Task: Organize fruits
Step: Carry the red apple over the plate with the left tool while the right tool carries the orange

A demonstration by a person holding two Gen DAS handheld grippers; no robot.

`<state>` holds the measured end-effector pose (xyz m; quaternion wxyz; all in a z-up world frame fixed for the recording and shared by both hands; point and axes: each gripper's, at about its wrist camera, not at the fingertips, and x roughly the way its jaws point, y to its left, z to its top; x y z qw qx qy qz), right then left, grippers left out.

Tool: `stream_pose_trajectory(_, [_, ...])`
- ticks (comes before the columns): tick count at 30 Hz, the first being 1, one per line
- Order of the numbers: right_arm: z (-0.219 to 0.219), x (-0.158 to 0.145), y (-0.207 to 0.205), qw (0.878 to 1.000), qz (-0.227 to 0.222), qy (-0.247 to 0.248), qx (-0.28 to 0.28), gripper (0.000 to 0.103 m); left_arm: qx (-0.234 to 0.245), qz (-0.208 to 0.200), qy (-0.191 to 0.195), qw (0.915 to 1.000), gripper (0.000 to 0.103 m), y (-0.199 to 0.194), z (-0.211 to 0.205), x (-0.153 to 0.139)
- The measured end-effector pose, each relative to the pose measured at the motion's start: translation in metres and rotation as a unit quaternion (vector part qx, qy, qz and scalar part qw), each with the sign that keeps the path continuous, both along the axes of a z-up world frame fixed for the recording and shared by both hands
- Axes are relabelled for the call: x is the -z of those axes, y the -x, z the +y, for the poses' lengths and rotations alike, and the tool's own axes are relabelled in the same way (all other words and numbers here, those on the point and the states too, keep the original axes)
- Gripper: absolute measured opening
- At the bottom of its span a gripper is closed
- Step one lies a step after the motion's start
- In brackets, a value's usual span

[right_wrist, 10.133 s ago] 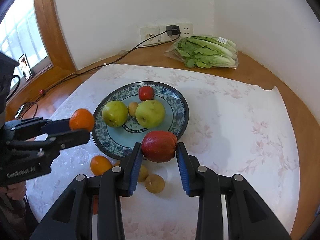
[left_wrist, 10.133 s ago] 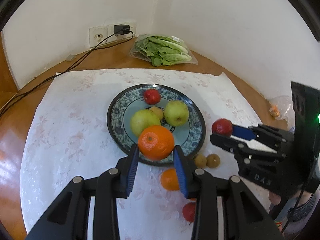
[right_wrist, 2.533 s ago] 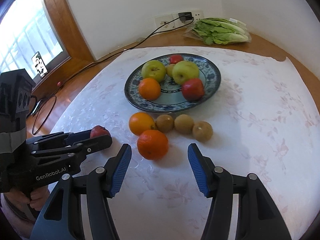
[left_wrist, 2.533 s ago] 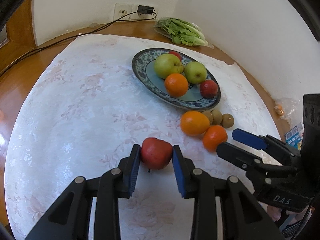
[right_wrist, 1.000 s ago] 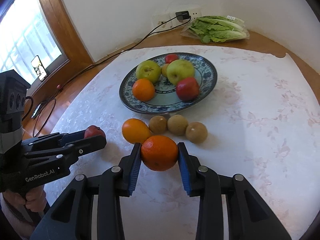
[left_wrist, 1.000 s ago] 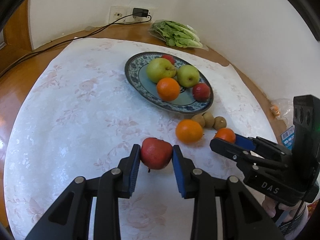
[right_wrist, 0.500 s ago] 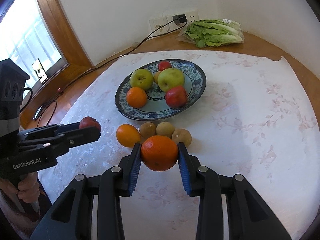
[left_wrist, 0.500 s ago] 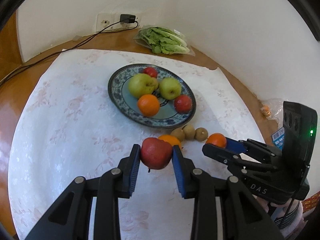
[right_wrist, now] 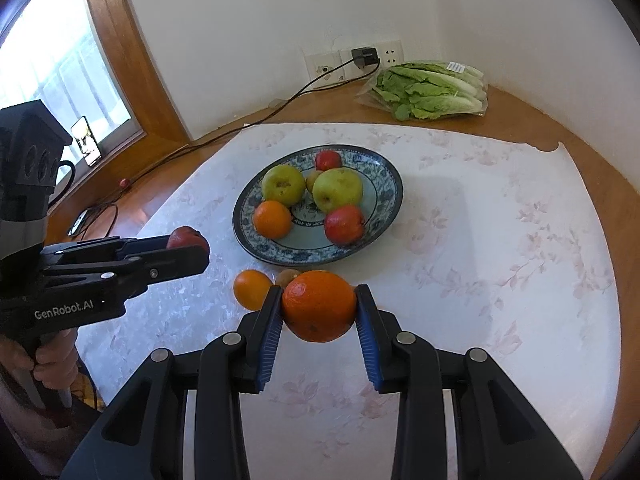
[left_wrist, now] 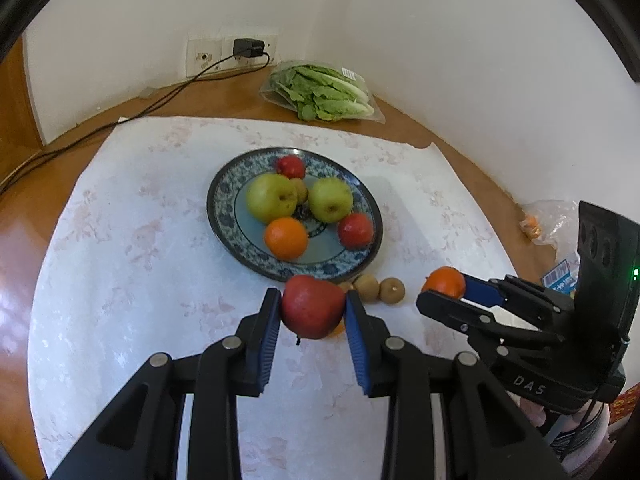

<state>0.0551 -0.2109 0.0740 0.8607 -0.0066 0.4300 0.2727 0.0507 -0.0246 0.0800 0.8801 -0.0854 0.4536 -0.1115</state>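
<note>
- Left gripper [left_wrist: 312, 312] is clamped on a red apple [left_wrist: 313, 305], held above the cloth [left_wrist: 120, 280] just short of the plate's near rim.
- Right gripper [right_wrist: 318, 312] is clamped on an orange [right_wrist: 319, 305], also off the cloth.
- The plate [right_wrist: 390, 184] at the cloth's middle holds two green apples, two red fruits and an orange.
- Kiwis [left_wrist: 380, 289] lie by its near rim.

Both cameras sit just behind their tools and look forward and down over the desk [left_wrist: 120, 240] toward the corner wall. The left wrist view, close behind the left tool [left_wrist: 312, 312], has the right tool [left_wrist: 444, 294] at its right edge. The right wrist view, close behind the right tool [right_wrist: 319, 308], has the left tool [right_wrist: 188, 248] at its left edge. Both share the plate [left_wrist: 224, 188] [right_wrist: 394, 188], the lettuce [left_wrist: 324, 92] [right_wrist: 428, 88] and the wall socket [left_wrist: 244, 46] [right_wrist: 366, 56].
</note>
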Motion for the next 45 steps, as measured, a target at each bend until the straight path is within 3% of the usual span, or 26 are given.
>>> stream_pose_trajectory(15, [0.0,-0.006,-0.021,1.0,-0.021,0.003,0.003,0.036,0.006,-0.002,-0.022,0.9997,0.033,-0.028,-0.006,-0.001])
stream_pose_trajectory(29, [0.002,0.002,-0.049,0.999,-0.026,0.021,0.01,0.036,-0.019,-0.004,-0.057,0.9982,0.033,-0.057,0.01,0.008])
stream_pose_trajectory(45, [0.012,0.017,-0.077,0.999,-0.018,0.027,0.002,0.036,-0.022,0.008,-0.054,0.9983,0.033,-0.085,0.02,0.028])
